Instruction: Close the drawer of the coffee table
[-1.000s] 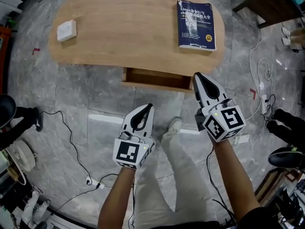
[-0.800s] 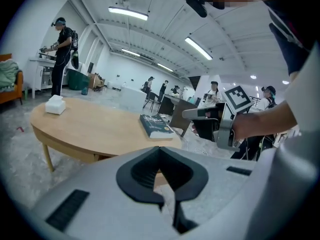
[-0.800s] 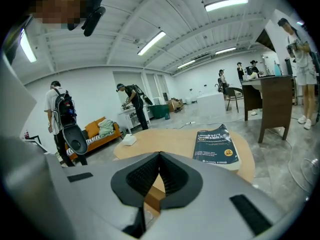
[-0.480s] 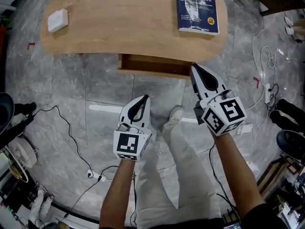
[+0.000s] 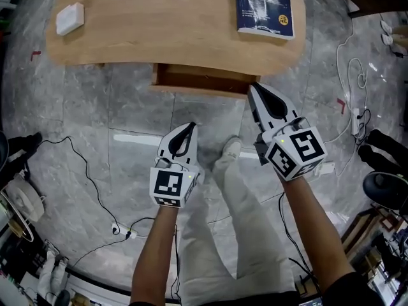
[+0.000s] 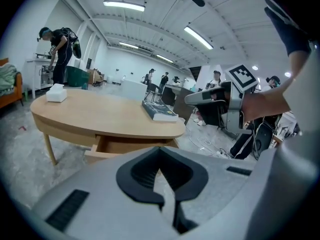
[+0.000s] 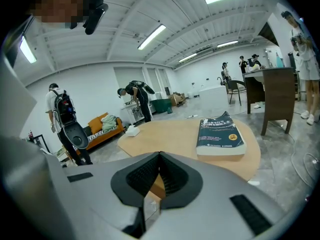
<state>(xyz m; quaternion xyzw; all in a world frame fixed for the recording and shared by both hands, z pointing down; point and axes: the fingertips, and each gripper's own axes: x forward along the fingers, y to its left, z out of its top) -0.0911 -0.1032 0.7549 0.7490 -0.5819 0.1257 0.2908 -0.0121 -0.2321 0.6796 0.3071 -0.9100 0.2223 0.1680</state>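
Note:
The oval wooden coffee table (image 5: 166,24) fills the top of the head view, and its drawer (image 5: 203,80) stands pulled out from the near edge. My right gripper (image 5: 251,87) is shut and empty, its tip at the right end of the drawer's front. My left gripper (image 5: 190,127) is also shut and empty, and hangs over the floor short of the drawer. In the left gripper view the drawer (image 6: 125,146) shows under the tabletop, just beyond the left gripper (image 6: 160,151). The right gripper view looks past the right gripper (image 7: 160,155) at the tabletop (image 7: 170,136).
A dark blue book (image 5: 264,5) lies at the table's right and a white box (image 5: 69,18) at its left. My own leg and shoe (image 5: 231,150) are between the grippers. Cables (image 5: 83,171) and a power strip (image 5: 354,121) cross the floor. Other people stand in the background.
The table and drawer have slid up in the head view and both grippers have edged up and left with them. The drawer looks as far out as before.

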